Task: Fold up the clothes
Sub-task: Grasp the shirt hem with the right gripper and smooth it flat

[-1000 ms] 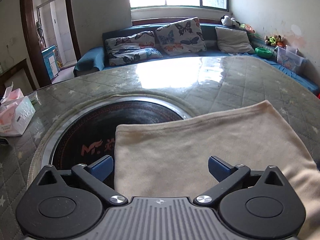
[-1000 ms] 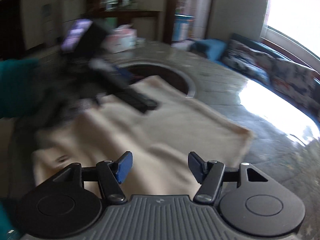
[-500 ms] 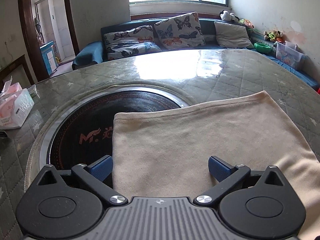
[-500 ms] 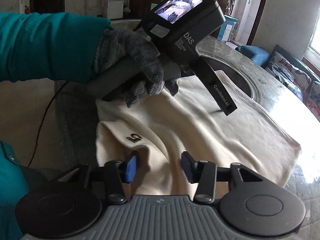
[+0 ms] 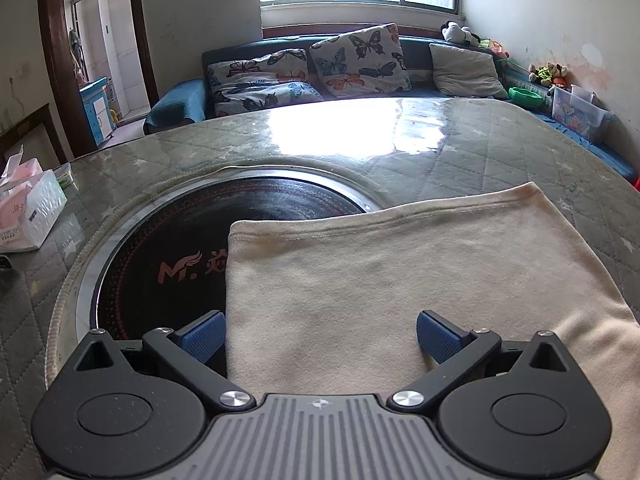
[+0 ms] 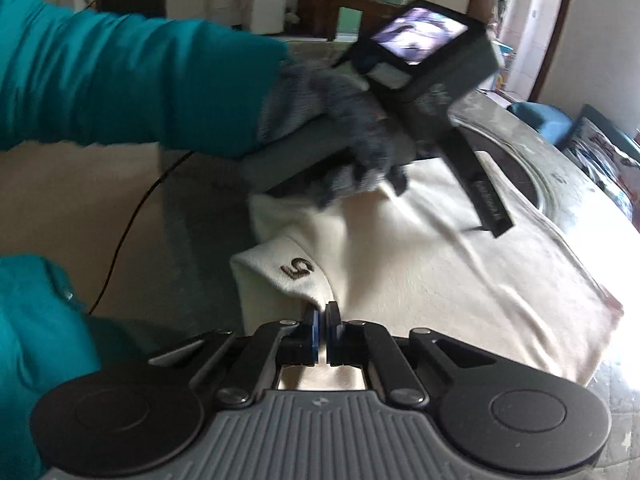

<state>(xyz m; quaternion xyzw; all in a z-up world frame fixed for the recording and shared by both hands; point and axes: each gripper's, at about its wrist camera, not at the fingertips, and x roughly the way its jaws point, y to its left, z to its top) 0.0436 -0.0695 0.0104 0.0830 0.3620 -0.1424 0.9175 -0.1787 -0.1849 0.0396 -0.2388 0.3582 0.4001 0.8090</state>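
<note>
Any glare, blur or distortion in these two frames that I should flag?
Left wrist view: sharp, but window light glares white off the glossy table, and the fisheye bows its edges. Right wrist view: the gloved hand and left gripper are motion-blurred; the right gripper, pinching the cream garment, reads clearly; the table edge at far right is blown out.

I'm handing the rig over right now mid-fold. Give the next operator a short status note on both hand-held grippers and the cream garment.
Right hand-held gripper: shut on a fold of the cream garment near its embroidered mark.
Left hand-held gripper: open, holding nothing, over the garment's flat part.
Garment: lies on the quilted table, one corner over the round black cooktop.
Done: the right grip.
Left: the left grip is not yet made; the fold looks unfinished.
</note>
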